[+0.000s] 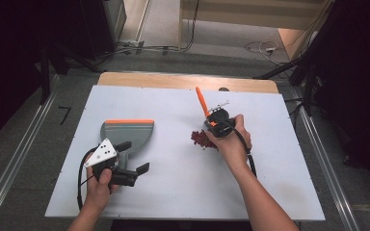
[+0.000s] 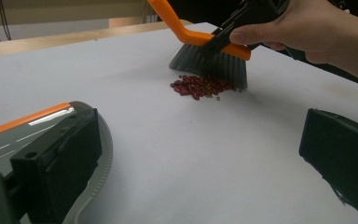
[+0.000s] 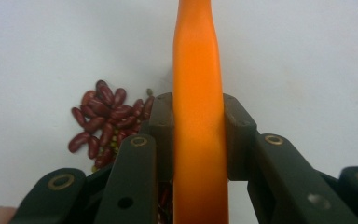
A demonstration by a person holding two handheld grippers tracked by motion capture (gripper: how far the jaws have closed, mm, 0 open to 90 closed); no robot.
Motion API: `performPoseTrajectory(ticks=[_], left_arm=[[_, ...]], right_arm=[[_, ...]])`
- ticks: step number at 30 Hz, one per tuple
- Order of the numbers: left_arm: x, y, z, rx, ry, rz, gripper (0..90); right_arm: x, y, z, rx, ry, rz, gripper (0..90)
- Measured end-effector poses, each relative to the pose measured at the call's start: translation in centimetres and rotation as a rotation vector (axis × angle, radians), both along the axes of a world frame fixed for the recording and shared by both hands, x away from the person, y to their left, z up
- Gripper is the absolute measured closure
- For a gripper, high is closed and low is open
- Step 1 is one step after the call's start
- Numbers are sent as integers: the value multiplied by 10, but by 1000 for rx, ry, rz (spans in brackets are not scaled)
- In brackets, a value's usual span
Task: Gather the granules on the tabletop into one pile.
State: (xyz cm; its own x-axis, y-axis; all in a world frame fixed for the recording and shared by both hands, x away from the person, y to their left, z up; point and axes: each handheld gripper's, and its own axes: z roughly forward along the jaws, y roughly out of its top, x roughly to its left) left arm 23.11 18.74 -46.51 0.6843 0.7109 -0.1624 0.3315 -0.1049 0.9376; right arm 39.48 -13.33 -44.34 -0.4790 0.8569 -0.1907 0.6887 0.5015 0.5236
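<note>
Evidently mid-sweep. Right gripper (image 1: 217, 122): clamps shut on the orange plastic handle of a small hand brush (image 1: 202, 101), jaws pressed against both sides of the handle low down near the head, probably for firm control of the grey bristles (image 2: 209, 65). Handle tilted up and away towards the far edge, bristles down on the white counter (image 1: 173, 178).

Task's thing: a small heap of dark red kidney beans (image 1: 201, 139), a few greenish ones mixed in, near the middle of the counter and just left of the right hand. Bristles touching the right side of the heap, apparently so that a stroke drives the beans leftwards.

Waiting on the left, well apart from the heap: a grey plastic dustpan with an orange lip (image 1: 127, 132), flat on the counter. Lip at the far side rather than turned to the beans, so likely needs turning or shifting before receiving anything.

Left gripper (image 1: 134, 156): hovers at the near end of the dustpan by its handle, jaws spread wide, clasping nothing. Seemingly poised to take hold and steady the pan.
</note>
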Motion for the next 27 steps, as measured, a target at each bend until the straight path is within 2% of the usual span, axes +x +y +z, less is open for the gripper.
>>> performPoseTrajectory(ticks=[8,18,21,24,26,27], left_arm=[[0,0,0,-1,0,0,0],[0,1,0,-2,3,2,0],[0,1,0,1,3,2,0],[0,1,0,1,3,3,0],[0,1,0,0,4,3,0],[0,1,0,0,4,3,0]], right_arm=[[-1,11,1,-8,3,27,691],[-3,16,3,-18,9,106,690],[-3,9,7,-3,-6,154,689],[-5,3,15,-12,-14,243,688],[-7,-3,22,-6,-2,325,688],[-9,-5,25,4,9,342,688]])
